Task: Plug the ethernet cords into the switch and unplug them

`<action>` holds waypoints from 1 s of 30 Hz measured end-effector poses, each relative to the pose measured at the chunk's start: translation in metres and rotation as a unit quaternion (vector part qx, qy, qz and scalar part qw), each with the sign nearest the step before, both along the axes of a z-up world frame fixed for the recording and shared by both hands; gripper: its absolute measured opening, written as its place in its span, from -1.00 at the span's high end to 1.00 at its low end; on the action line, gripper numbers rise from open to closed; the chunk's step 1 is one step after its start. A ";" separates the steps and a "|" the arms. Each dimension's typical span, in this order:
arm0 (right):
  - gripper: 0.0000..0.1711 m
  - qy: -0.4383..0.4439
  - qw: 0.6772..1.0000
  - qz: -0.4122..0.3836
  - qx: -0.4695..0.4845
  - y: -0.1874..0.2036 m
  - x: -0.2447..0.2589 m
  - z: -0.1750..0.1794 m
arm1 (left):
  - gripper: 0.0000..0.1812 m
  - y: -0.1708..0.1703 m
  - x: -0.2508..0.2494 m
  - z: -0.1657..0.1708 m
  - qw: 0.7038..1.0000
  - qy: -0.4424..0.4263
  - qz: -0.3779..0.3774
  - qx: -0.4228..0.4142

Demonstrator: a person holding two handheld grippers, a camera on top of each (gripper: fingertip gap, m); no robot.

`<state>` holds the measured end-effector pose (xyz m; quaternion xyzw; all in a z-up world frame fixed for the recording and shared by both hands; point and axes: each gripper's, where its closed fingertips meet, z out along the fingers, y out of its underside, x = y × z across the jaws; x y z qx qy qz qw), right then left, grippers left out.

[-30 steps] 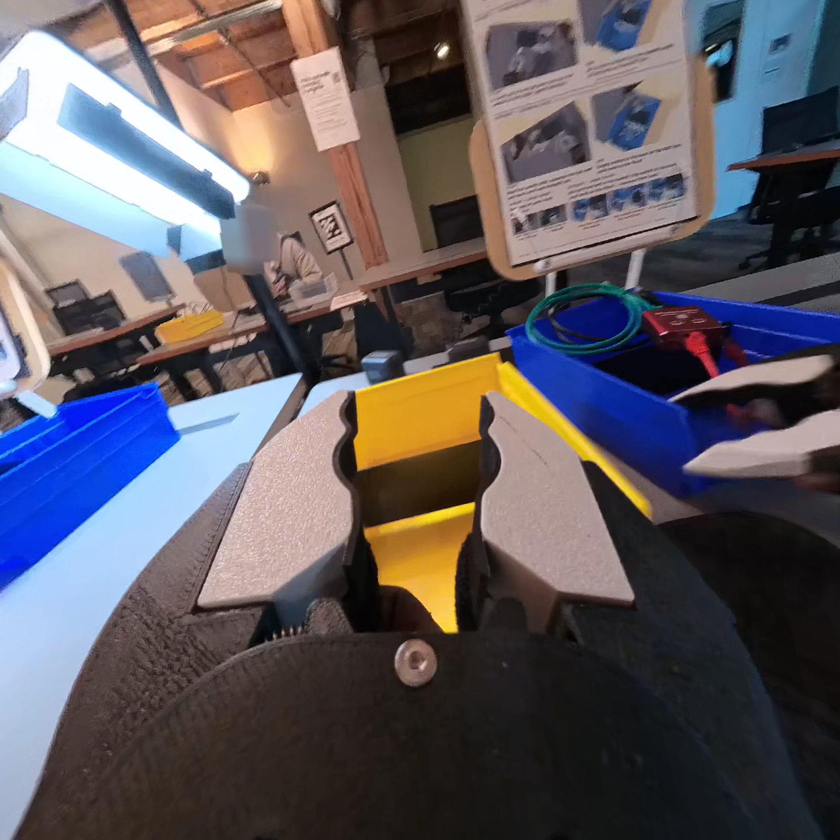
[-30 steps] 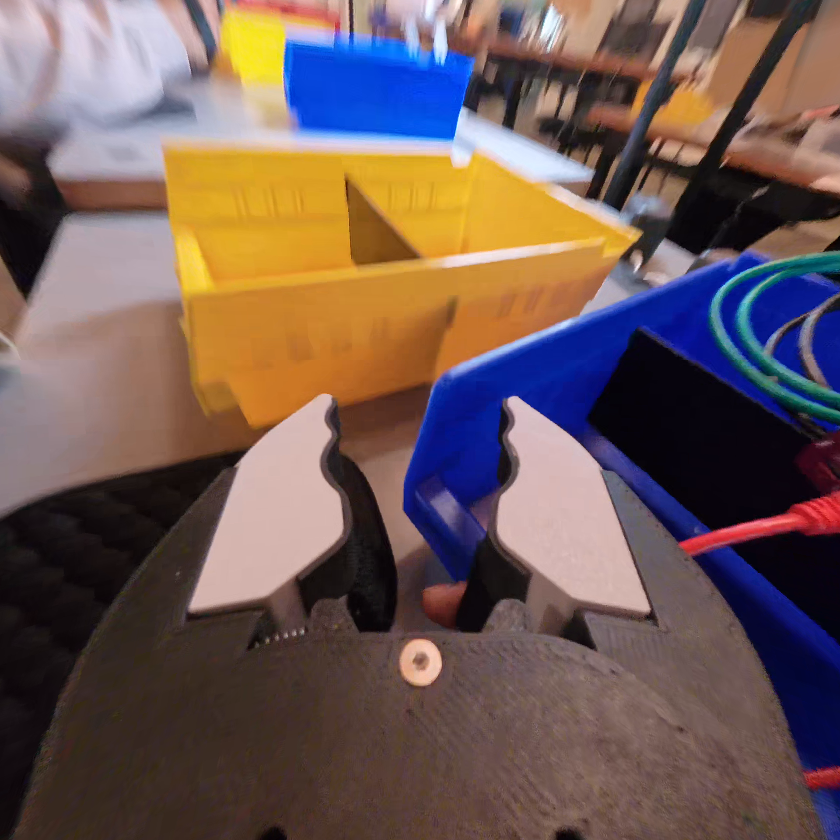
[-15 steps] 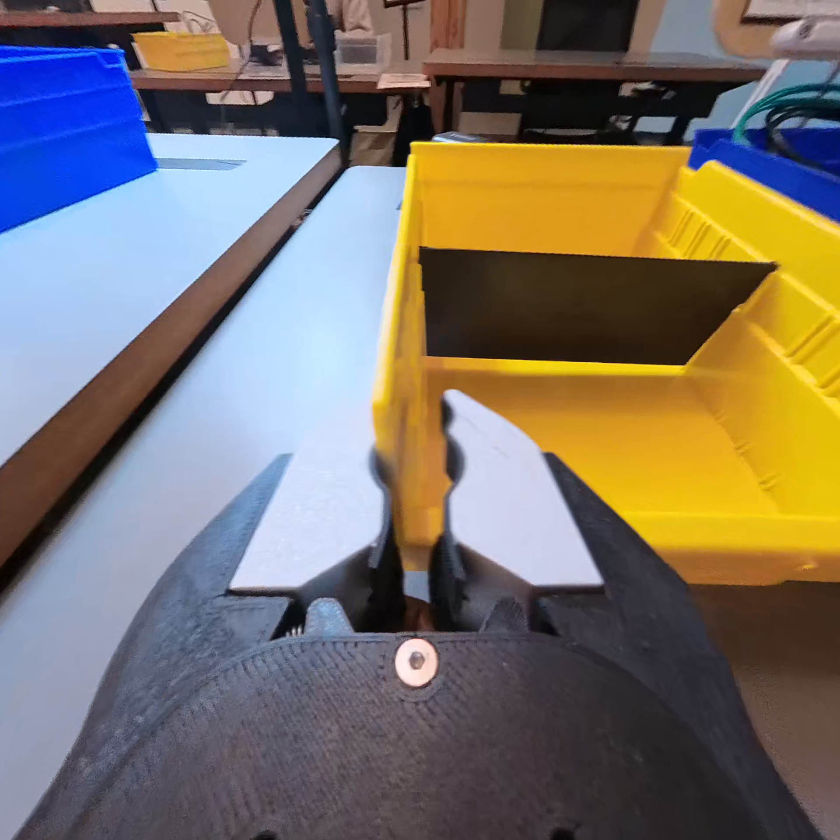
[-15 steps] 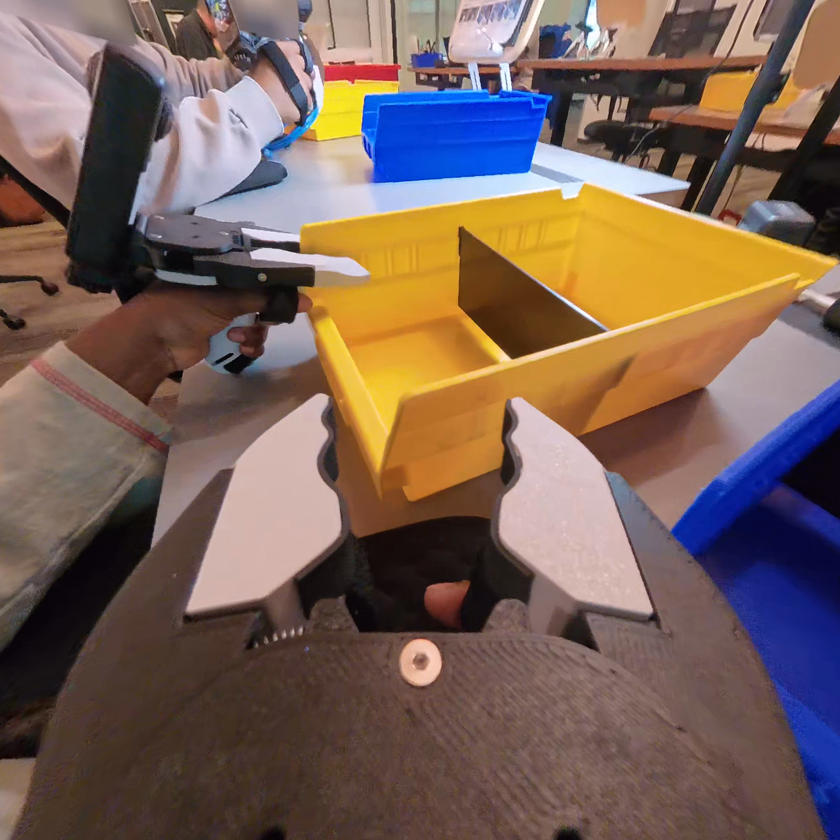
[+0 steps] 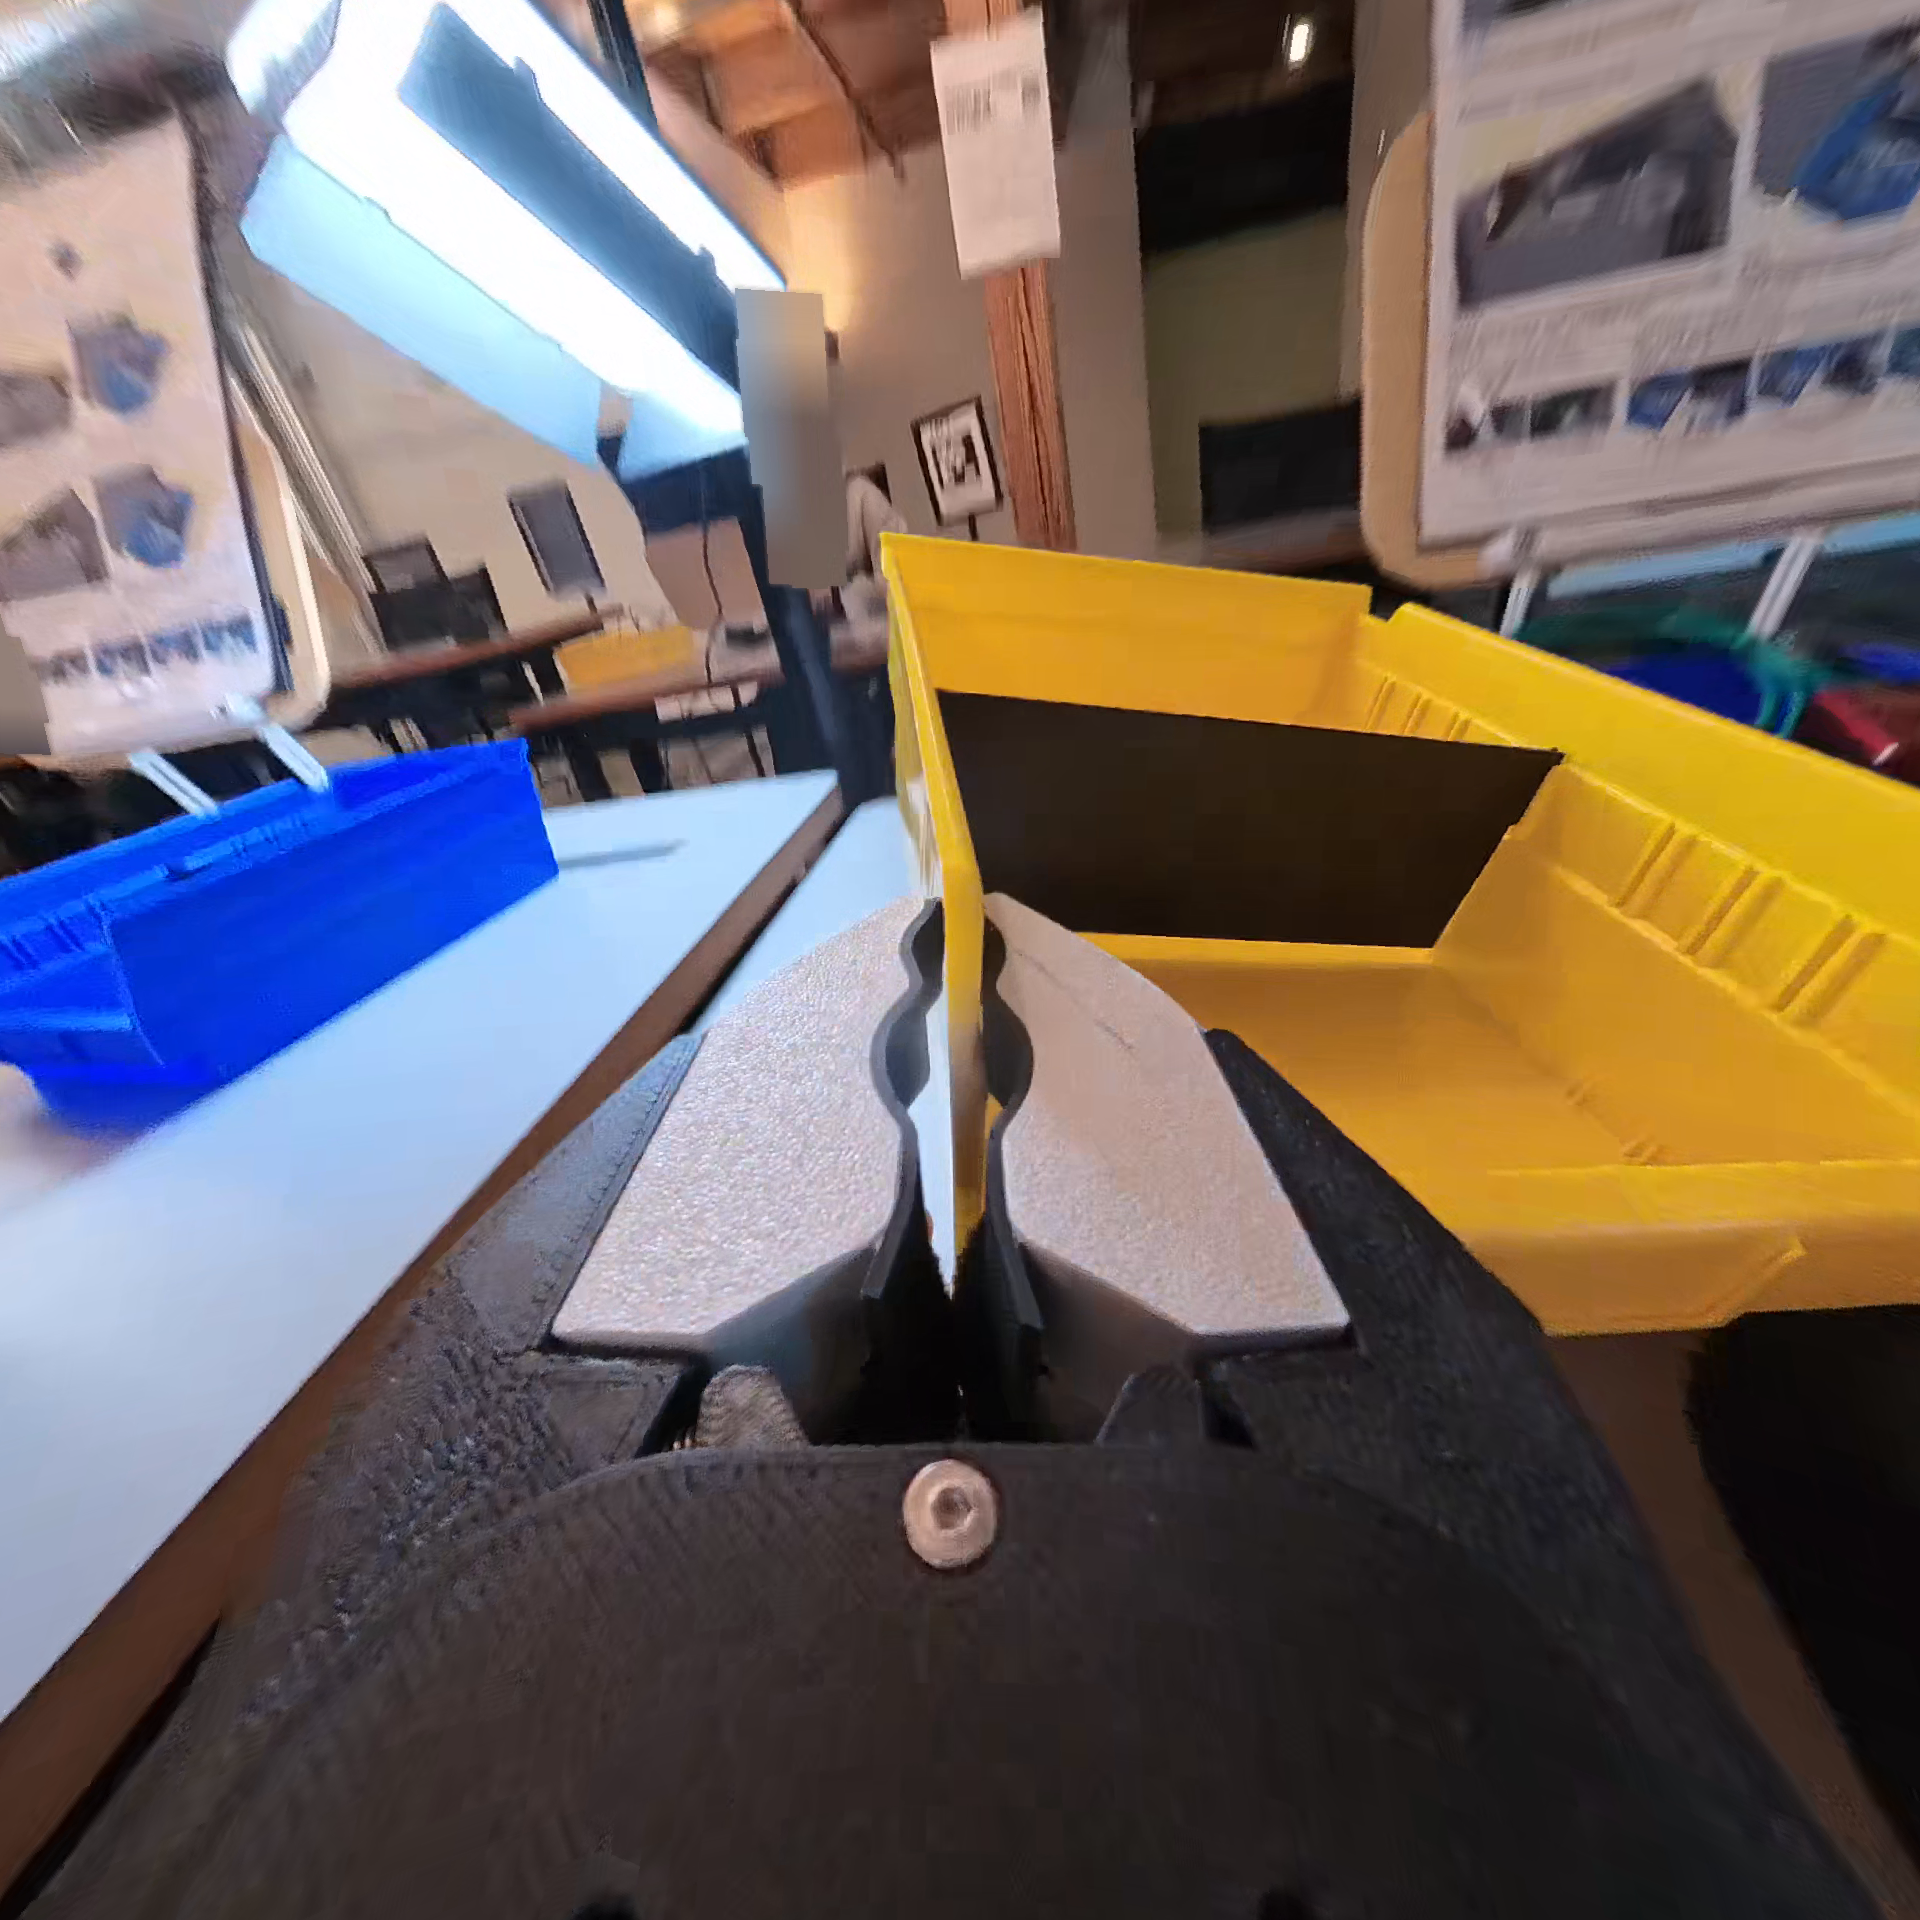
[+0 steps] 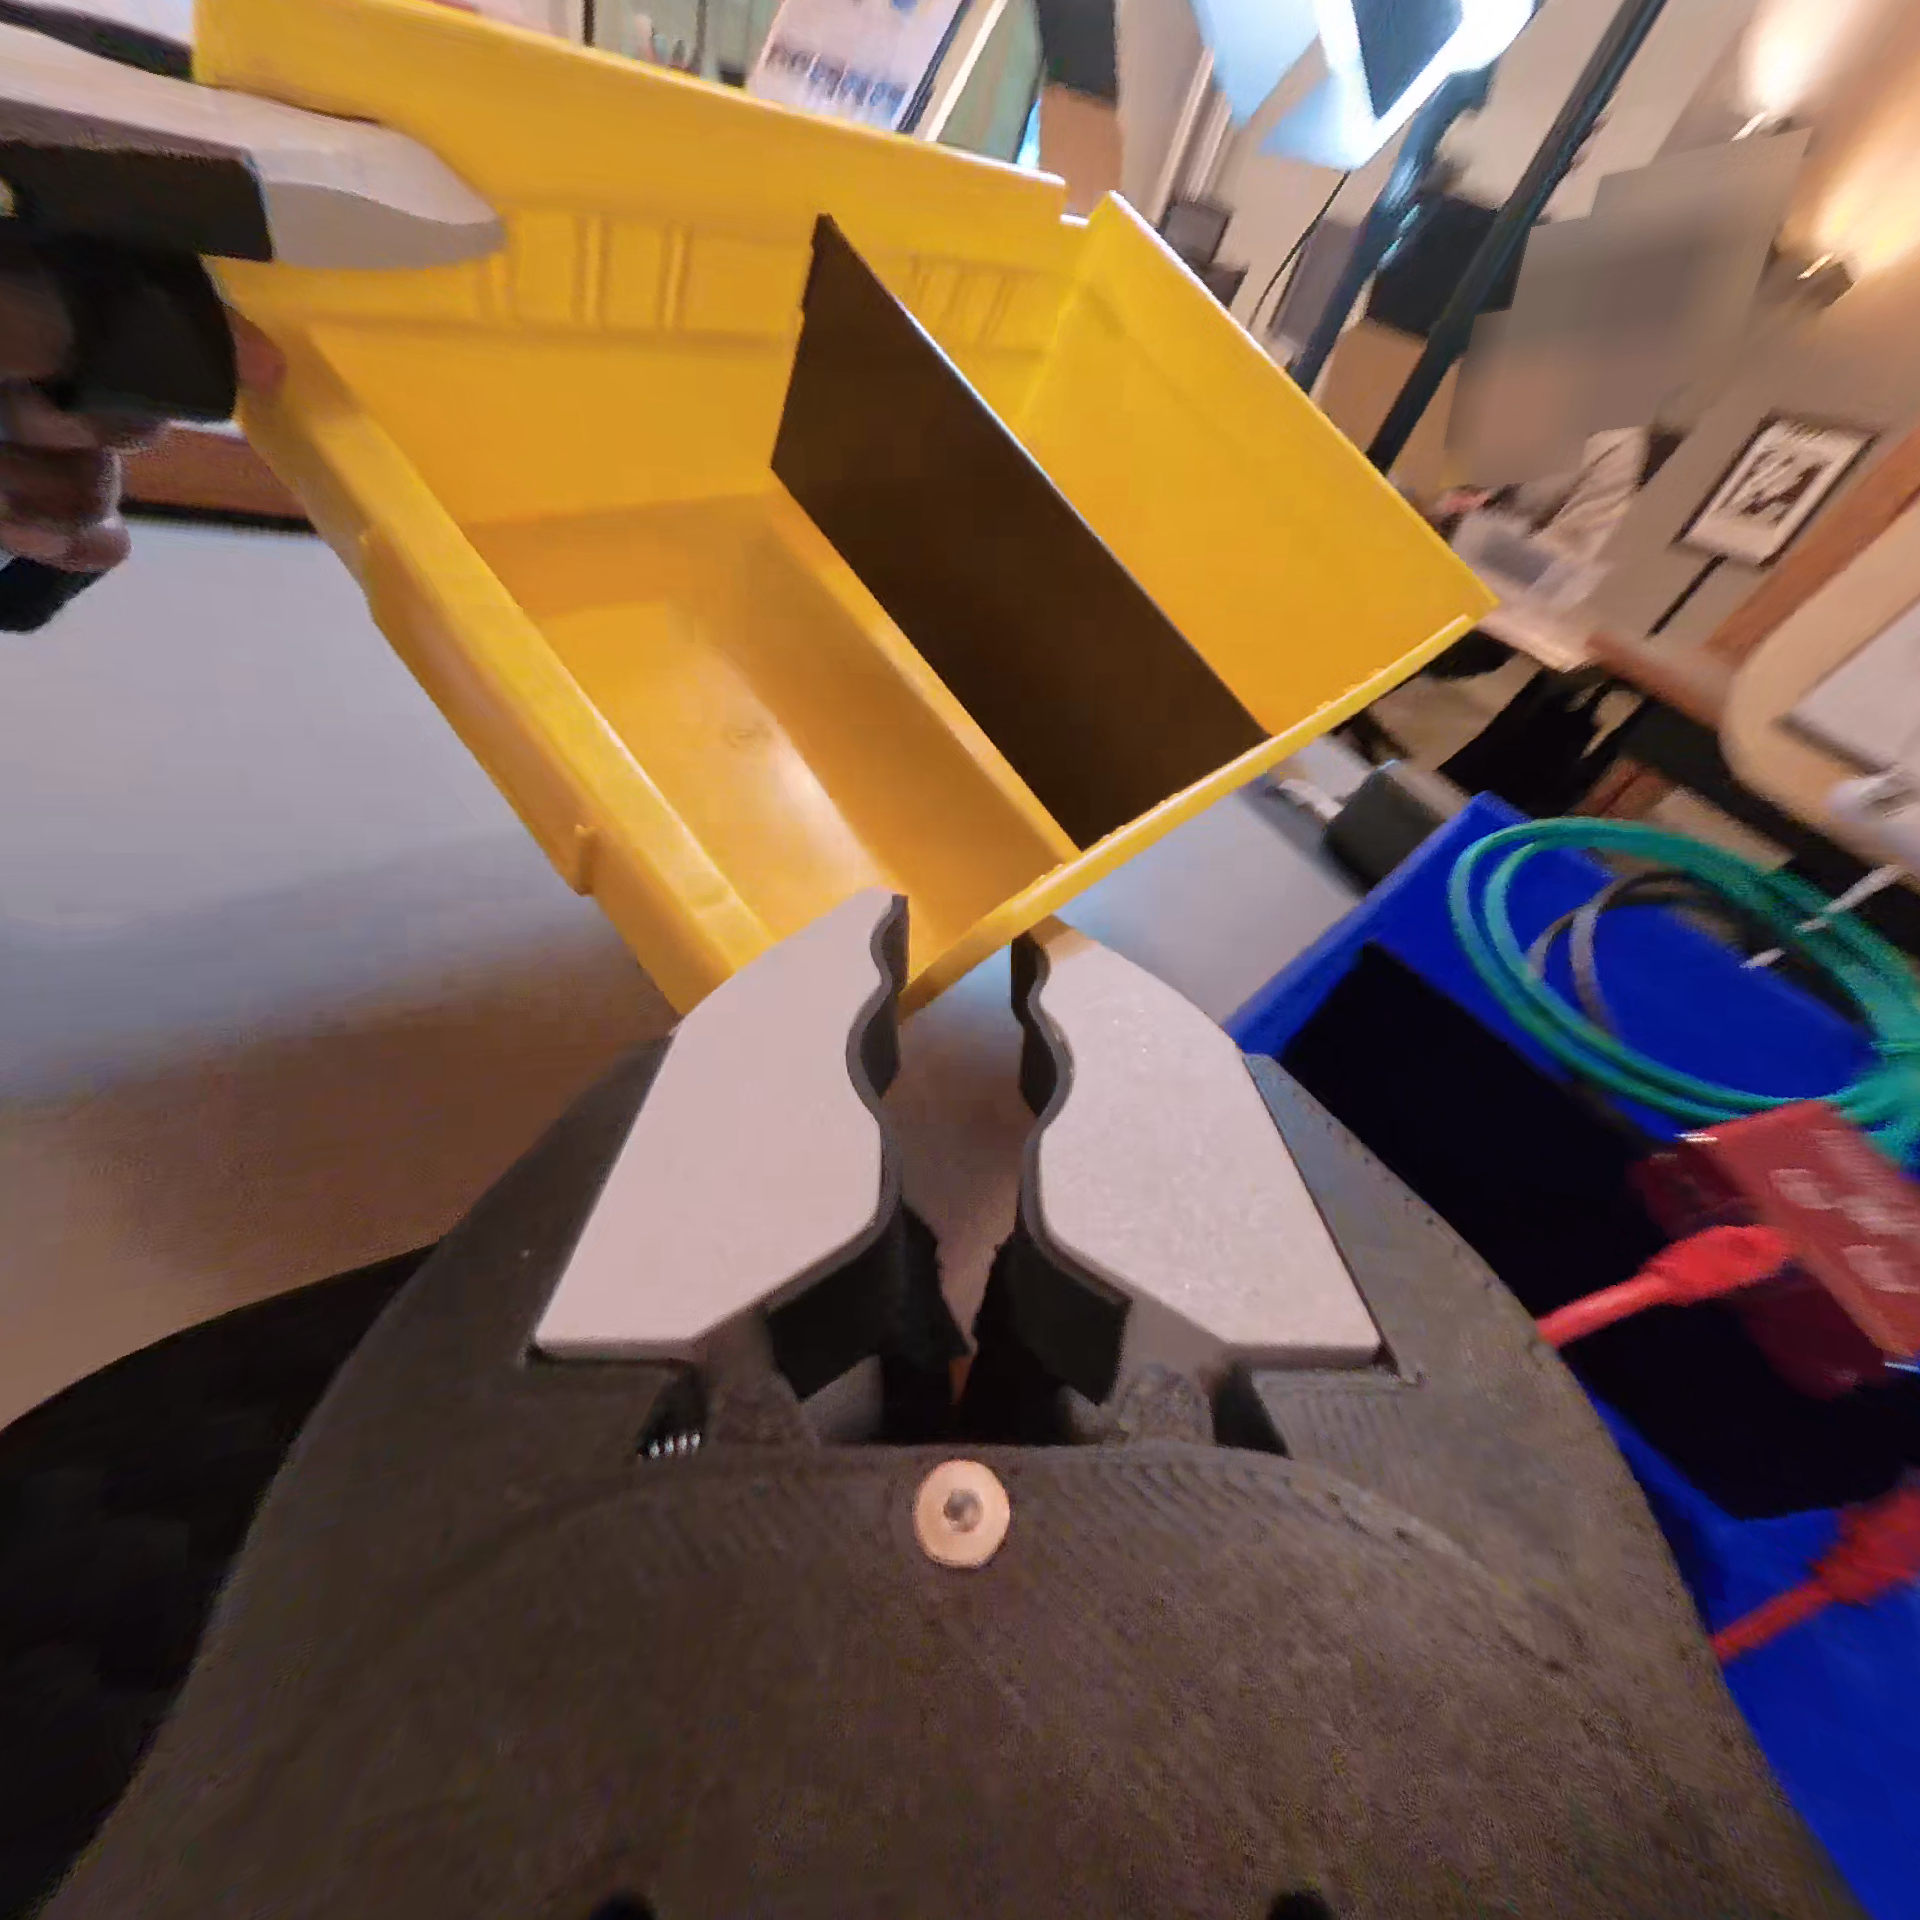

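Now left gripper fingers clamped on yellow bin wall, right gripper fingers apart.

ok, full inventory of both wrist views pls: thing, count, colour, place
bin: 1, yellow, tilted, clamped at its left wall
divider: 1, black, across the yellow bin
blue bin: 1, right of the yellow one, holds the cords and switch
second blue bin: 1, on the left table
green cord: 1, coiled in the right blue bin
red cord: 1, plugged into the switch
switch: 1, red, in the right blue bin
table: grey, under the bins
left gripper: shut on the bin wall
right gripper: nearly closed at the bin's near corner; grip unclear
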<state>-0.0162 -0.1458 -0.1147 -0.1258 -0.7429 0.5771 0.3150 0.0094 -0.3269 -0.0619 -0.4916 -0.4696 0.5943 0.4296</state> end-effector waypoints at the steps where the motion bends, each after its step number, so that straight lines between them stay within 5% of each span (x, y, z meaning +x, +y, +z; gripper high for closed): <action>1: 0.78 0.023 1.000 -0.008 -0.011 0.009 0.001 0.012 | 0.95 0.009 0.003 0.012 1.000 0.027 -0.003 -0.003; 7: 0.82 0.156 0.982 -0.099 -0.047 0.098 0.012 0.078 | 0.92 0.094 0.017 0.069 0.983 0.173 -0.067 0.010; 13: 0.86 0.179 0.958 -0.220 -0.037 0.223 0.018 0.093 | 0.88 0.214 -0.005 0.073 0.967 0.169 -0.183 0.045; 23: 0.88 0.092 0.910 -0.403 -0.024 0.414 0.011 0.033 | 0.86 0.417 -0.074 0.019 0.941 0.030 -0.336 0.028; 30: 0.88 0.025 0.893 -0.450 -0.001 0.466 0.001 -0.020 | 0.87 0.478 -0.105 -0.042 0.928 -0.056 -0.367 0.018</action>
